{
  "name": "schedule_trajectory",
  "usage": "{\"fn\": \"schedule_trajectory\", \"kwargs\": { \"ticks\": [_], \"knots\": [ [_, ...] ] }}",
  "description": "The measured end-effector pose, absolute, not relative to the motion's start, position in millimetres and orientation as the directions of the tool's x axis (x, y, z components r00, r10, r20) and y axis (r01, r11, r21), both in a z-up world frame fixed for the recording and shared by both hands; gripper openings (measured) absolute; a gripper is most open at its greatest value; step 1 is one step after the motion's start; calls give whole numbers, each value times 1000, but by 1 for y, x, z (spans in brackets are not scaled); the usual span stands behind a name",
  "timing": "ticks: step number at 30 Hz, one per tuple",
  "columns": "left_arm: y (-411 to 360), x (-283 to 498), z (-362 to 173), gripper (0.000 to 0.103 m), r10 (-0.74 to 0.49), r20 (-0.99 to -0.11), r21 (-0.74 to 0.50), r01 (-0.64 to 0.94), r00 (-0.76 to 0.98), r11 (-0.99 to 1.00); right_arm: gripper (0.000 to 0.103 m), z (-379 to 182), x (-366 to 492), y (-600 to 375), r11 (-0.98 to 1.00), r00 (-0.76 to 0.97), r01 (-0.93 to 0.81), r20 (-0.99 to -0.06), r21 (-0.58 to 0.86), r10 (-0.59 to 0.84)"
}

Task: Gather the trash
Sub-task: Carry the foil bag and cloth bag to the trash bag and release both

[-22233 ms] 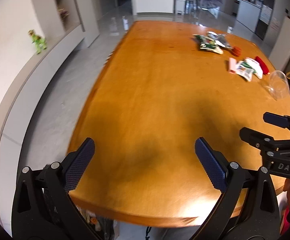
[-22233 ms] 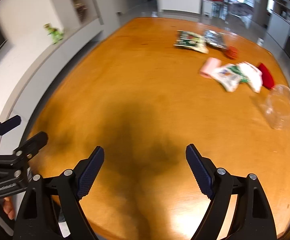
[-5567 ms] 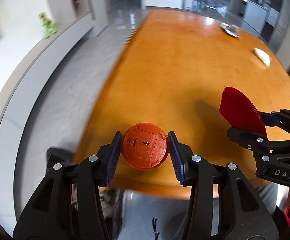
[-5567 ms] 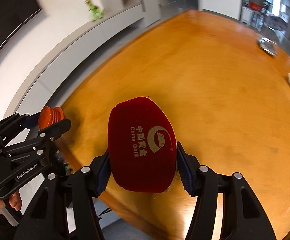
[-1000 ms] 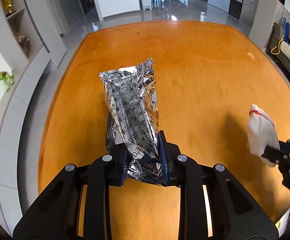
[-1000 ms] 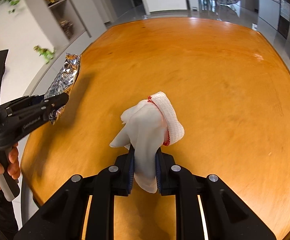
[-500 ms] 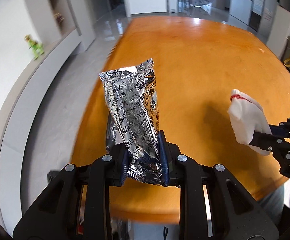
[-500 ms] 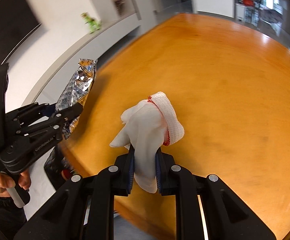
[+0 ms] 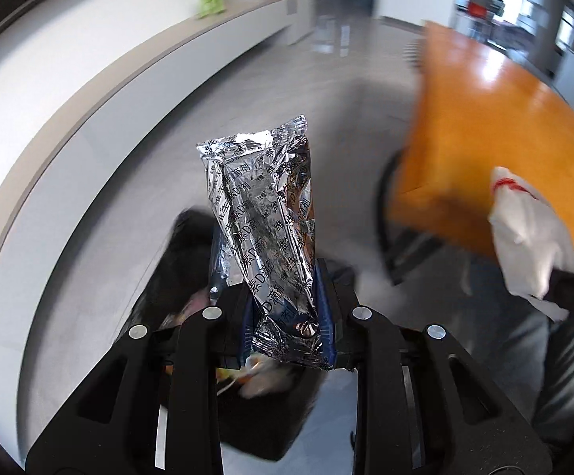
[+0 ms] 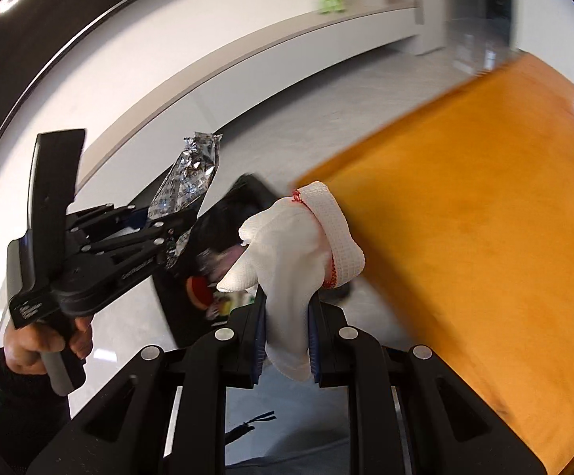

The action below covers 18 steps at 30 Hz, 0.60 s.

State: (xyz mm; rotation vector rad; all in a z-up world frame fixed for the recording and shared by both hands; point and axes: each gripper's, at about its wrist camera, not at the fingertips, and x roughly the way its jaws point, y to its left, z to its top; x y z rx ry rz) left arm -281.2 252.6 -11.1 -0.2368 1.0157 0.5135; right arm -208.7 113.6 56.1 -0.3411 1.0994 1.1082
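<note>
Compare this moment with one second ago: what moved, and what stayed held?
Both hand-held grippers swung off the orange wooden table to above the black trash bin on the floor. Unchanged: the left hand-held gripper grips the crinkled silver foil wrapper, the right hand-held gripper the white cloth glove.

The bin (image 9: 271, 427) sits on the floor (image 9: 247, 118), left of the table (image 9: 504, 138).

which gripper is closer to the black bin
Left. The left gripper, holding the foil wrapper, hangs right over the bin; the right gripper, holding the glove, sits beside it.
</note>
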Motion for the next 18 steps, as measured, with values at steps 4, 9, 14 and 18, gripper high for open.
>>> {"fn": "schedule_trajectory", "kwargs": {
  "ticks": [4,9,14,18],
  "knots": [
    [281,-317,-28,27,340,-869,55,-611,360,790,19,40,-232,153,380,-47,-886,-865,267,499],
    [303,-349,-42,27,357,-884,52,-695,302,717,19,20,-243,187,324,-113,-901,-877,289,468],
    [318,-361,-50,29,369,-893,64,-738,258,672,26,3,-266,206,287,-149,-912,-889,293,433],
    [324,-371,-51,97,395,-890,70,-784,230,616,62,4,-276,221,298,-102,-920,-891,253,442]
  ]
}}
